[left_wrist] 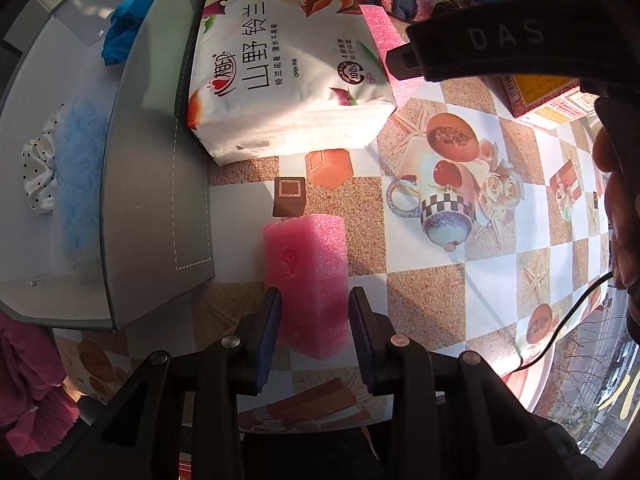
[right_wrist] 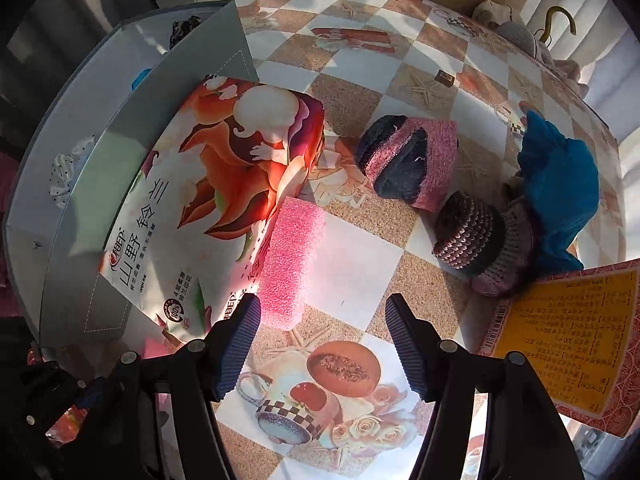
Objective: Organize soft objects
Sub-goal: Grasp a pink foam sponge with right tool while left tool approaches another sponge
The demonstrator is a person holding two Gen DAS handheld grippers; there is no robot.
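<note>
The left gripper (left_wrist: 314, 320) straddles the near end of a pink foam block (left_wrist: 306, 276) on the tablecloth (left_wrist: 480, 280), long axis running straight ahead; pad contact appears slight. The right gripper (right_wrist: 322, 344) stands apart, empty, with a second foam block (right_wrist: 290, 264) ahead-left beside the tissue pack (right_wrist: 208, 208)

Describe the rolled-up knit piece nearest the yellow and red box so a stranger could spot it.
On the checkered tablecloth, find the yellow and red box at the right. Just beyond its corner lies a knit roll, beside crumpled blue cloth. Its dark brown and pink stripes distinguish it from the pink-and-navy knit bundle farther back.
</note>
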